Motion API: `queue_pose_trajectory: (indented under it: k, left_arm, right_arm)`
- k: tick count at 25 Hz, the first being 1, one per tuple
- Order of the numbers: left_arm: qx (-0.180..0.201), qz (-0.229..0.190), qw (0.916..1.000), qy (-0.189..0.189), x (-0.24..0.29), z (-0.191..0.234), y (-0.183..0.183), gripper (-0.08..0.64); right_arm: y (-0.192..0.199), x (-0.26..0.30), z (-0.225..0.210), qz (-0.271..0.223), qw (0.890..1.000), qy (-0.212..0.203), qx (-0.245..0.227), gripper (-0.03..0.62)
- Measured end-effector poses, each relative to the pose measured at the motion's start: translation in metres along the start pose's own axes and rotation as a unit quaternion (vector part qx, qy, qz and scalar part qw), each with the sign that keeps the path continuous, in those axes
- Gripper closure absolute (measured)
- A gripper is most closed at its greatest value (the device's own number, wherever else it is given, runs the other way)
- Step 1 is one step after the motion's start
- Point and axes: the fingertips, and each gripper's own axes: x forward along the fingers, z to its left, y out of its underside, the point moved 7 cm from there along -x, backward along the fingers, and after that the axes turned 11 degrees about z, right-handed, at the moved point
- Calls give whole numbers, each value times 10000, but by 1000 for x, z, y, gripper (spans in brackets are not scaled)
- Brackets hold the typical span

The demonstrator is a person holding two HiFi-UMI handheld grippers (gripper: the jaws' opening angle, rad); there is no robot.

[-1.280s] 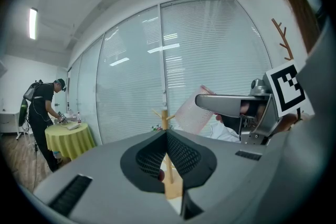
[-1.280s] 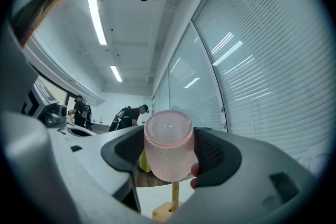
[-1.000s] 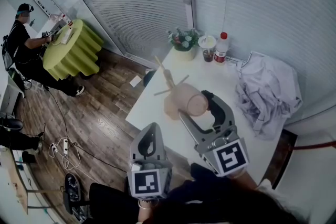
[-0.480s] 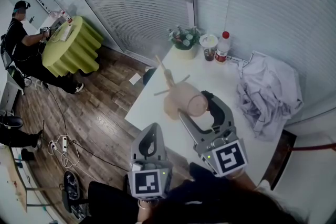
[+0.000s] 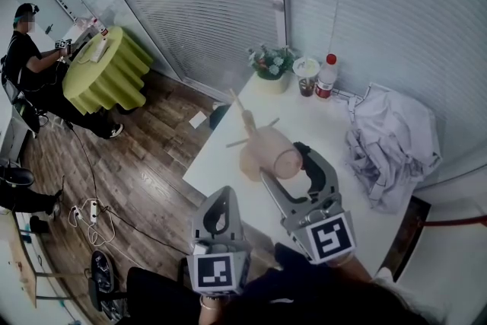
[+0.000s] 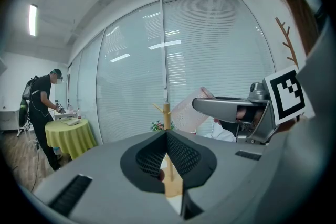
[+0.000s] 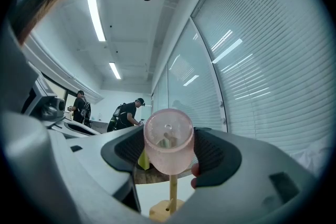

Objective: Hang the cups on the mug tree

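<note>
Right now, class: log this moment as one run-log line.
right hand-held gripper: shut on translucent pink plastic cup | cup: held near wooden mug tree | left hand-held gripper: shut, empty

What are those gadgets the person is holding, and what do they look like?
Both are grey hand-held tools. The left gripper and right gripper each end in two long, tapering jaws lined with black textured pads. Near the hand, each carries a cube with black-and-white square markers. No cables show on either. The person's clothing is dark.
</note>
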Motion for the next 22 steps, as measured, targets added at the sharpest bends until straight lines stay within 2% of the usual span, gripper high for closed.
queue_pose_trajectory:
  k: [6, 22]
  left_arm:
    - [-10, -73, 10000, -16, 4, 3, -2, 561]
    - [-51, 46, 10000, 15, 11, 7, 2, 561]
  right_arm:
    - [3, 8, 2, -31, 9998, 79, -167, 297]
    - [14, 17, 1, 118, 9998, 139, -103, 298]
